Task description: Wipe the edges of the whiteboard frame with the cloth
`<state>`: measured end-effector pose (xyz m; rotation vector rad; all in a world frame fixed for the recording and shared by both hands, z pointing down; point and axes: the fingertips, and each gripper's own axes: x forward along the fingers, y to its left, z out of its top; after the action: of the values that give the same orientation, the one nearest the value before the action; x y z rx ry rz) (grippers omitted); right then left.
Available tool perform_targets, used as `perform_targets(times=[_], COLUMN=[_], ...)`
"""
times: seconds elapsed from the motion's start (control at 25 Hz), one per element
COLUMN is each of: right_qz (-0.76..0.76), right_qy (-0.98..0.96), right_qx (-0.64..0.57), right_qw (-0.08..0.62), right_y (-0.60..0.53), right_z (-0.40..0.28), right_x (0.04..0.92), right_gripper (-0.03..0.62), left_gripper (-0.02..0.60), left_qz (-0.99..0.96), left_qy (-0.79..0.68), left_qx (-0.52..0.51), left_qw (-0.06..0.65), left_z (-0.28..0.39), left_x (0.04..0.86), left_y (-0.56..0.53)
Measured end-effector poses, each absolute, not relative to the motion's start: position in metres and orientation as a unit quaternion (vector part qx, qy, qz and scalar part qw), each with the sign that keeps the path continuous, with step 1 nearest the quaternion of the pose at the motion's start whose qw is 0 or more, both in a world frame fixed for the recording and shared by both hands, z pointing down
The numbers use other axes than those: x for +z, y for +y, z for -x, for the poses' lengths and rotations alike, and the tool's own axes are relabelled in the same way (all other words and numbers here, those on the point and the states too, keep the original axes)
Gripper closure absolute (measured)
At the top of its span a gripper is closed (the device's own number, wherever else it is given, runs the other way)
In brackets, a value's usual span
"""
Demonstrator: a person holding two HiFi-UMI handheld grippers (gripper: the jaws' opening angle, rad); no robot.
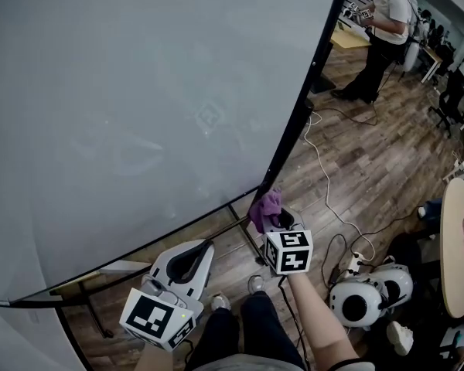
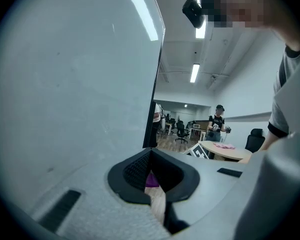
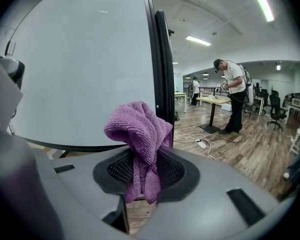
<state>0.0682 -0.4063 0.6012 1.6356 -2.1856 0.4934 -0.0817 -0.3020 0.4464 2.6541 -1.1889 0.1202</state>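
Right gripper view showed my right gripper (image 3: 146, 173) clenched on the purple cloth (image 3: 139, 134) beside the whiteboard frame (image 3: 159, 64); my left gripper (image 2: 153, 176) sat closed, empty.

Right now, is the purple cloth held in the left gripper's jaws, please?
No, the right gripper view shows the purple cloth clamped in the jaws of the right gripper, while the left gripper holds nothing.
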Motion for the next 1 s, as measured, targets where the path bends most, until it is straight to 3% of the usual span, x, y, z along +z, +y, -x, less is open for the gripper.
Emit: perform_targets(times=[1.0], right_qz=[-0.524], right_qy=[-0.843], right_qx=[0.090], right_qw=[0.086], right_y=[-0.309], right_z=[-0.046], right_x=[0.473], right_gripper=[0.487], left_gripper=[0.563], left_qz=[-0.908], left_qy=[-0.411], left_qx=[0.016], left_qw=[0.083], left_z=[0.068], left_x=[0.426], left_y=[-0.284])
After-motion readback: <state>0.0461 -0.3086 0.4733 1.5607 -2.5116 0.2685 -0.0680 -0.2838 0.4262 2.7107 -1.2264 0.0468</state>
